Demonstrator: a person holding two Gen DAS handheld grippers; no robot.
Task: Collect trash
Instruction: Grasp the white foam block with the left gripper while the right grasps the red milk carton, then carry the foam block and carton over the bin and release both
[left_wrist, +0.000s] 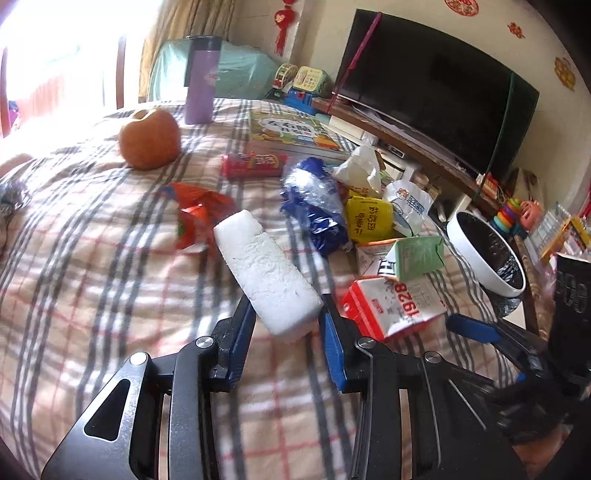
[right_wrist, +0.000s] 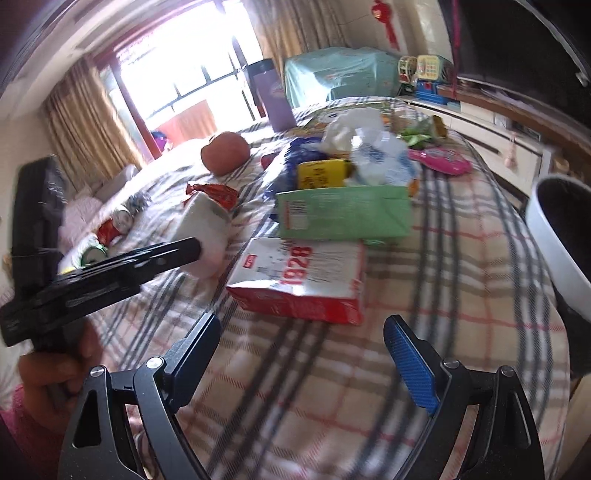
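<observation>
Your left gripper (left_wrist: 288, 314) pinches near end of white foam block (left_wrist: 266, 273); grip at end leaves block free to swing toward bin; block off plaid blanket (left_wrist: 92, 258); red-white carton (right_wrist: 299, 280) lies flat on blanket ahead of your right gripper (right_wrist: 299, 343); right claw spread wide, empty, lined up for carton; white bin (right_wrist: 554, 236) waits at bed's right edge, within reach.
</observation>
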